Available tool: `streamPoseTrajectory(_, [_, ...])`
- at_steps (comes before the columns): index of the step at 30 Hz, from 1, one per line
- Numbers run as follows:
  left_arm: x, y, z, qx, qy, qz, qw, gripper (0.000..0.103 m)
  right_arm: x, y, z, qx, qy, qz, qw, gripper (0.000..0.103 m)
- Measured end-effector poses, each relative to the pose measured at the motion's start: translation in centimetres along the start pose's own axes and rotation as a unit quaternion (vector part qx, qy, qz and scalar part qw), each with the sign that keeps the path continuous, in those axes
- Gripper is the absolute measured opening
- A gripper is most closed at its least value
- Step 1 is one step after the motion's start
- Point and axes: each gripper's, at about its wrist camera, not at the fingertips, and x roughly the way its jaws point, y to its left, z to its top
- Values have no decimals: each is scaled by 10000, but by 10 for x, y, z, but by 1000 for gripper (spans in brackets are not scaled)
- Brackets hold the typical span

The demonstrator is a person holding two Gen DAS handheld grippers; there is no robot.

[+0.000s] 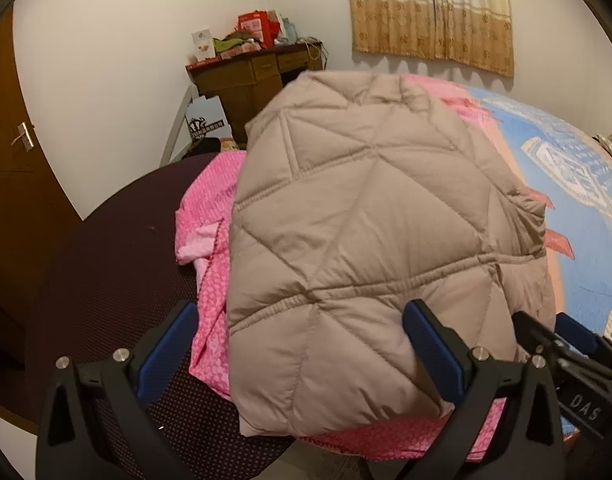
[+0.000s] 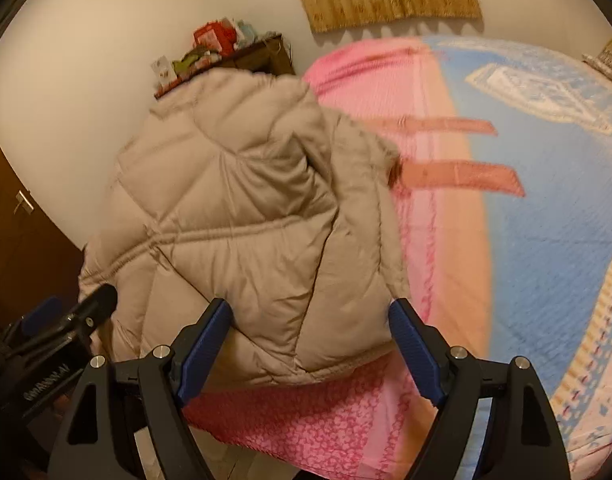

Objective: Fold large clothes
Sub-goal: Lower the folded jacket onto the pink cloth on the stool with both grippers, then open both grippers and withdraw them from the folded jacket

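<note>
The folded beige quilted jacket [image 1: 370, 248] lies at the bed's [image 2: 546, 208] near corner on the pink sheet [image 2: 314, 424], both the left gripper [image 1: 301, 354] and right gripper [image 2: 310, 346] spread wide, gripping nothing.

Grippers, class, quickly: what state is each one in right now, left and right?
Left gripper: open, straddling the near edge of the beige quilted puffer jacket, holding nothing.
Right gripper: open, straddling the jacket's hem, holding nothing.
</note>
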Motion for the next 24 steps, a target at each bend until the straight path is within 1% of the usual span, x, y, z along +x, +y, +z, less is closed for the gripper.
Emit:
streamPoseTrajectory(7, [8,5,-6,92,226,5,9997,103,-4,5,-6,-114,132,-15,9998,83])
streamPoseTrajectory(9, [9,6,-5,47,292,-20,9996,103,-7,6,-8,-160,164,-13,9997,83])
streamPoseTrajectory(12, [-2,9,-2,-111,376,-18,9992,103,-24,4,-10,-146,34,7,9999,83])
streamPoseTrajectory(15, [-15,5,2,36,226,180,9996,103,-45,1,-10,-123,-197,-39,9997,83])
streamPoseTrajectory(16, [-22,1,3,112,109,316,9994,103,-54,1,-10,-145,-323,-90,9993,83])
streamPoseTrajectory(19, [-35,-3,1,182,-101,587,9981,103,-76,4,-9,-342,-696,-396,9962,83])
streamPoseTrajectory(21, [-45,-4,0,140,-329,555,9978,103,-88,6,-9,-473,-957,-661,9921,83])
streamPoseTrajectory(24, [-57,-4,3,103,-519,337,9980,103,-104,11,-9,-662,-1358,-1054,9829,83])
